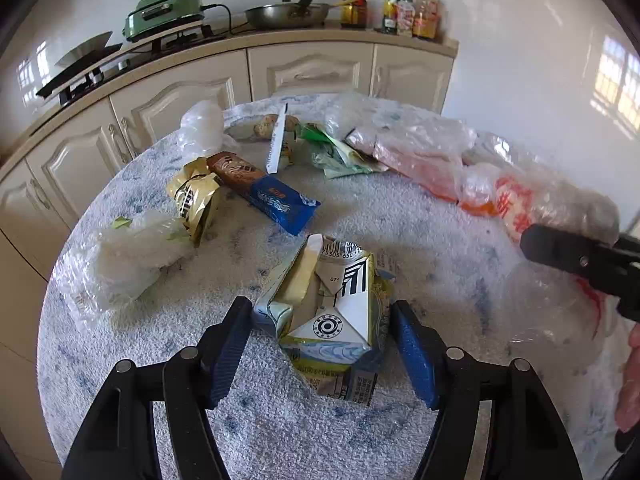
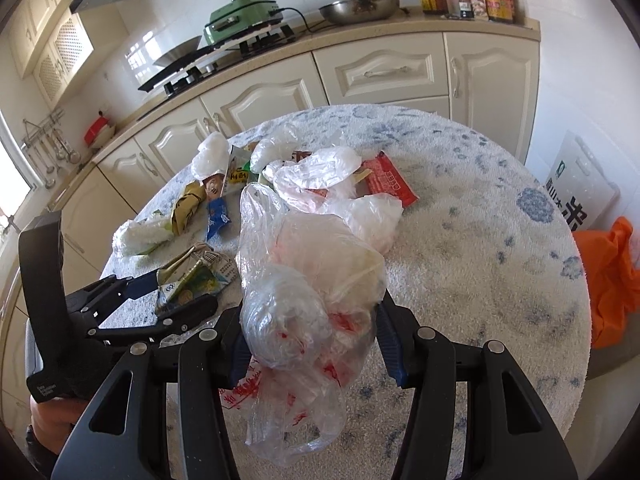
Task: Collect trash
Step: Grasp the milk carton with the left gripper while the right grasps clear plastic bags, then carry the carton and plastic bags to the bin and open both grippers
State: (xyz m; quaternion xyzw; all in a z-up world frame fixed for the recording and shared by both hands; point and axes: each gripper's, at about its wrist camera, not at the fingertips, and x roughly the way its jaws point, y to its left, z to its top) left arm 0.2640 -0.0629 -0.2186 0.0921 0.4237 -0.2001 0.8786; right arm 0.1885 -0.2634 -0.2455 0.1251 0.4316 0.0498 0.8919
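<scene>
Round table (image 1: 420, 216) is holding trash, left gripper (image 1: 322, 346) opening around the squashed carton (image 1: 332, 312), right gripper (image 2: 310, 354) at three o'clock squeezing the plastic bag (image 2: 316, 280) ready for filling.

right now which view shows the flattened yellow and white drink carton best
The left wrist view: the flattened yellow and white drink carton lies large and face-up between the left gripper fingers. The right wrist view shows it small, edge-on and partly hidden by those fingers.
</scene>
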